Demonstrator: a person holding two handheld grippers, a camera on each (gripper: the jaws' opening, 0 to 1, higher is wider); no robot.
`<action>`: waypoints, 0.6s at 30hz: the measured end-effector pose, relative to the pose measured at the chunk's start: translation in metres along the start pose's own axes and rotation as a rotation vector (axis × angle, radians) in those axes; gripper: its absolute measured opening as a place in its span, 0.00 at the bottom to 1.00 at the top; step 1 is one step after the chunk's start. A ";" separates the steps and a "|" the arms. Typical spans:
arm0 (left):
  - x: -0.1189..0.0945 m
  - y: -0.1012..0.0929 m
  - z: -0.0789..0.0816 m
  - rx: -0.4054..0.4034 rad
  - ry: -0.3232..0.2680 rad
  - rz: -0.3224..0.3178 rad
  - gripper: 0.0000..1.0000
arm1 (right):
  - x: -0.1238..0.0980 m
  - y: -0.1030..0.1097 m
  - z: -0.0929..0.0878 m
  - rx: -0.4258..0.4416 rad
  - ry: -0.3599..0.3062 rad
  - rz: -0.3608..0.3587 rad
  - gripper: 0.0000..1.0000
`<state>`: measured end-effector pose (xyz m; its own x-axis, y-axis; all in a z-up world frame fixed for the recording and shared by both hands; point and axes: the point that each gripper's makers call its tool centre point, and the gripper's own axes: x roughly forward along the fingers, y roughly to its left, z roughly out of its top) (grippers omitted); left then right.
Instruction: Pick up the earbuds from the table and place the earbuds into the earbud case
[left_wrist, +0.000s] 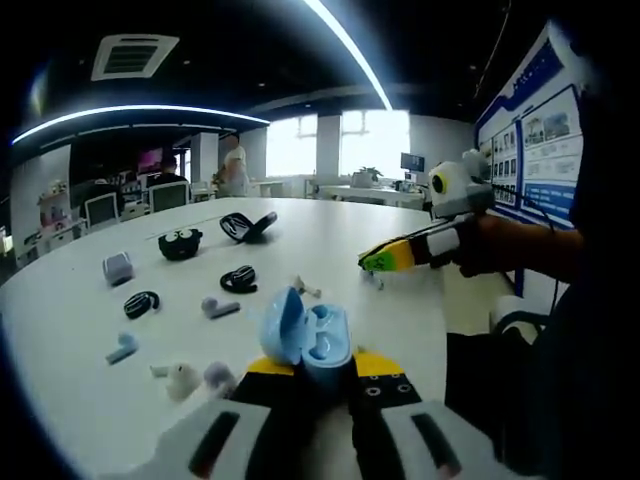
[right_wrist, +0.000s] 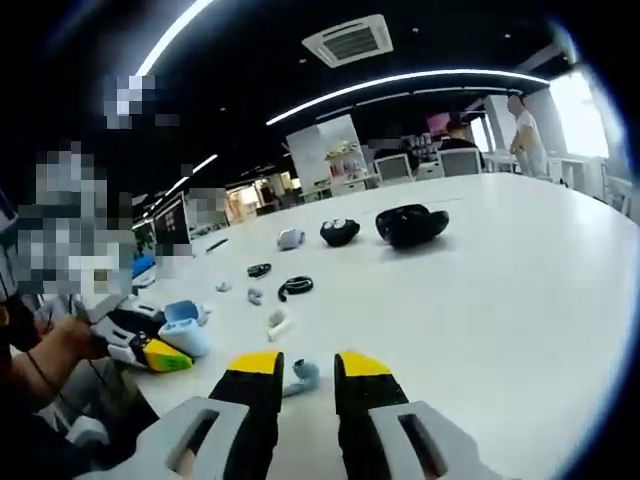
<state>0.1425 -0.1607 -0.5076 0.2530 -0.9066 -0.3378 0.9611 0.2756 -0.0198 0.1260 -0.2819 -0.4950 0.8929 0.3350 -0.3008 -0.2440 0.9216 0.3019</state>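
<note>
The left hand-held gripper (left_wrist: 318, 372) pinched the open case (left_wrist: 307, 338). The right hand-held gripper (right_wrist: 301, 372) stood spread around a blue earbud (right_wrist: 302, 375) on the table (right_wrist: 500, 300); light, slippery, best gripped across its bulb.

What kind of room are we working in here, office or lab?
Most likely an open office or showroom: a long white table with office chairs at its far end, strip lights and an air vent in a dark ceiling, and blue display boards along one wall.
</note>
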 end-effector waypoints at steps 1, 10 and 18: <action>0.000 0.000 0.000 0.000 0.000 0.000 0.19 | -0.003 -0.001 0.002 -0.010 0.000 0.009 0.20; -0.001 0.000 0.000 0.002 0.004 0.000 0.19 | -0.024 -0.019 0.005 -0.370 0.146 0.088 0.18; 0.000 0.000 0.000 0.002 0.006 0.006 0.19 | -0.015 -0.007 -0.009 -0.501 0.234 0.123 0.18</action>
<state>0.1421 -0.1607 -0.5076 0.2578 -0.9031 -0.3436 0.9598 0.2801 -0.0160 0.1113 -0.2913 -0.5003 0.7529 0.4274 -0.5004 -0.5415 0.8345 -0.1020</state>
